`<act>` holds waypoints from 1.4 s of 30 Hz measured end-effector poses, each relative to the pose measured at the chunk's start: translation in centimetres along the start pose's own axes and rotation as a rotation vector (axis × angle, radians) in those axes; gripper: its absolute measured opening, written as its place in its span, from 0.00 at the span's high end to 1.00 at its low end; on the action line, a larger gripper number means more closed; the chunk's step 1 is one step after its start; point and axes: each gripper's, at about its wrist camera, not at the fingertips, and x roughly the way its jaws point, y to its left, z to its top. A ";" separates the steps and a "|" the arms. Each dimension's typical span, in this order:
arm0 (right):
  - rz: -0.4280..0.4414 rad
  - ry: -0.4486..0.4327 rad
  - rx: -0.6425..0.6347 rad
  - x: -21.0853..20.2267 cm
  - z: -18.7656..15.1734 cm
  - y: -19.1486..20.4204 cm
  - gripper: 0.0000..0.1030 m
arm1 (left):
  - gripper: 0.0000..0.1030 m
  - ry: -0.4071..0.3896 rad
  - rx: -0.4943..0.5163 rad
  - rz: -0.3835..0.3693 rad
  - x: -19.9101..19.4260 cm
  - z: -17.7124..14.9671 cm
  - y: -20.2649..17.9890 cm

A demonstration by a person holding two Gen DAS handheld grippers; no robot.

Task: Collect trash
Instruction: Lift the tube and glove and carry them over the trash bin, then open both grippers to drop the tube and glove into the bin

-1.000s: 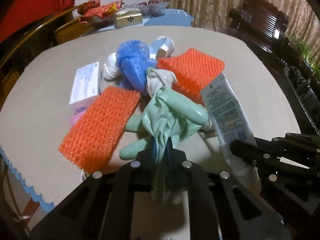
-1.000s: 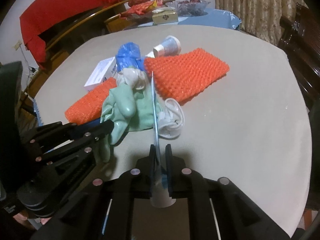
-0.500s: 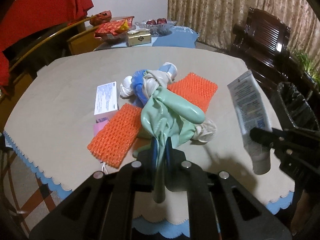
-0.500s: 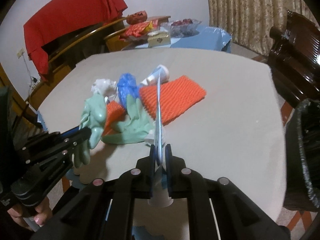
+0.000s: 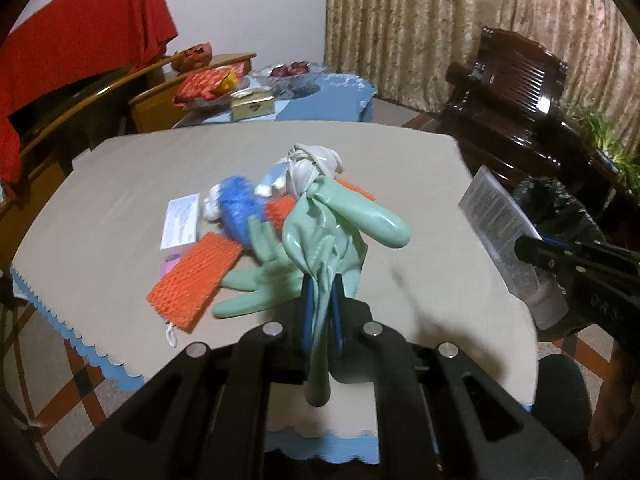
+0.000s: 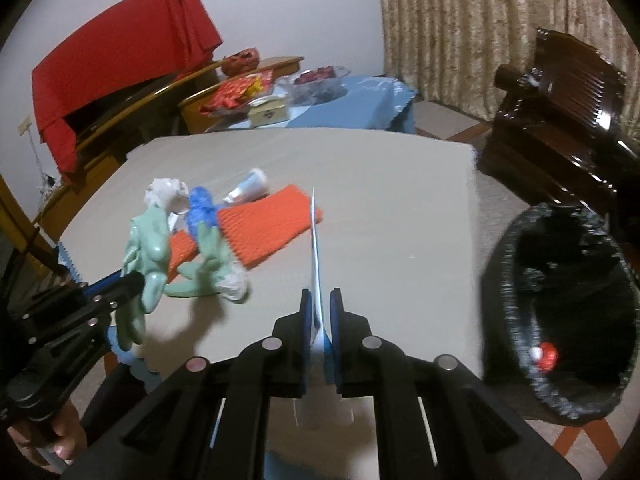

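A beige worktop (image 5: 400, 168) carries trash near its left edge: two orange mesh pads (image 5: 196, 280), a second green glove (image 5: 256, 280) and a blue wad (image 5: 240, 208). A black-lined bin (image 6: 560, 320) stands off the right edge. The left hand-held gripper (image 5: 320, 312) is clamped on a green rubber glove (image 5: 336, 232), lifted above the worktop. The right hand-held gripper (image 6: 319, 316) is clamped on a white tube (image 6: 316, 248), raised beside the bin.
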 end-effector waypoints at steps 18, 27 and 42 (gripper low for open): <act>-0.150 -0.082 0.093 -5.8 0.0 -13.0 0.95 | 0.93 -0.017 0.122 -0.127 -0.1 2.7 -14.6; -0.210 -0.097 0.111 -7.0 -0.1 -19.0 0.97 | 0.93 -0.028 0.173 -0.178 0.3 4.2 -21.4; -0.248 -0.057 0.148 -6.4 -0.7 -28.3 0.98 | 0.93 -0.003 0.221 -0.226 3.7 5.0 -31.6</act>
